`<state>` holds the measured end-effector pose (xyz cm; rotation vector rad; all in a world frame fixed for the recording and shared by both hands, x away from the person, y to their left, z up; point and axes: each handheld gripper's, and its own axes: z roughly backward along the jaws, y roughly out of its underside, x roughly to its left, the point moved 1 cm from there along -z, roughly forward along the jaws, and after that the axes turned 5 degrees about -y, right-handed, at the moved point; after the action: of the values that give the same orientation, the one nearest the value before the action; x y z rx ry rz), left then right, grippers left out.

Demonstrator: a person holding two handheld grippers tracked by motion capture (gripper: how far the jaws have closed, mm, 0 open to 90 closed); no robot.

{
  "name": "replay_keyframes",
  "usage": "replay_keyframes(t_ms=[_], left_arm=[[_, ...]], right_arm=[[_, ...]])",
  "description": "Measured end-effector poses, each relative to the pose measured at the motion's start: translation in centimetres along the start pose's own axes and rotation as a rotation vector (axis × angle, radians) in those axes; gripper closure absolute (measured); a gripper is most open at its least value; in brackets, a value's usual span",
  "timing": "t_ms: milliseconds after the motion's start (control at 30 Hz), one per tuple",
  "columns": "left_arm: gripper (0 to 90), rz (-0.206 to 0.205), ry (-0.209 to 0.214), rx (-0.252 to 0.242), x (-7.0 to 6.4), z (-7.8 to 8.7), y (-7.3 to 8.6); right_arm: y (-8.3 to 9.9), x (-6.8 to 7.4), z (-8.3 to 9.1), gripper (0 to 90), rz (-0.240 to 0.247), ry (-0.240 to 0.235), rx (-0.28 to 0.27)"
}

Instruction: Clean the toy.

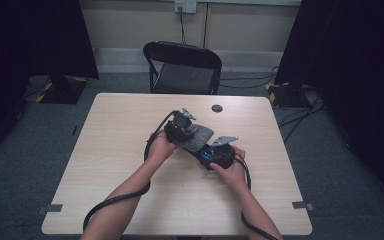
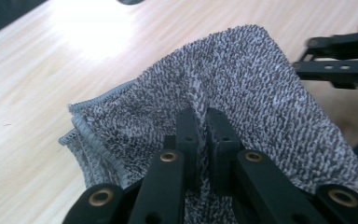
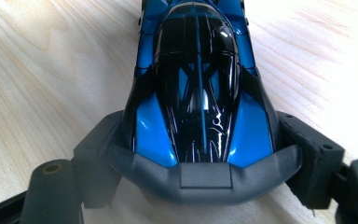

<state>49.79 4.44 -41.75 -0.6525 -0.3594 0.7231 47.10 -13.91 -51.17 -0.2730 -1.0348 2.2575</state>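
- Right gripper [image 3: 200,182] clamps the glossy blue-and-black toy car [image 3: 198,88] by its end, steady on the table.
- Left gripper [image 2: 200,135] pinches the grey terry cloth [image 2: 242,93], draped at the car.
- Both grasps done; wiping looks barely underway, most of the body left.

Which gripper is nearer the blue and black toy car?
Right. The right gripper has its jaws clamped on the blue and black toy car; the left gripper pinches the grey towelling cloth beside it.
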Motion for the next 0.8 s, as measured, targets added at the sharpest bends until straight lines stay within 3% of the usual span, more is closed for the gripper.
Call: replay_keyframes(t_ms=[533,633,700,800], left_arm=[[84.9,-0.134,0.057,0.07,-4.2,-2.5,0.4],[84.8,-0.136,0.065,0.086,-4.2,-3.2,0.9],[84.8,-0.104,0.08,0.078,-3.8,-3.2,1.1],[84.8,-0.108,0.067,0.078,-3.6,-3.2,1.0]], right_arm=[[0.0,0.0,0.0,24.3,0.0,0.001,0.0],[0.0,0.0,0.0,24.3,-0.001,0.0,0.0],[0.0,0.0,0.0,24.3,0.0,0.001,0.0],[0.0,0.0,0.0,24.3,0.0,0.001,0.0]])
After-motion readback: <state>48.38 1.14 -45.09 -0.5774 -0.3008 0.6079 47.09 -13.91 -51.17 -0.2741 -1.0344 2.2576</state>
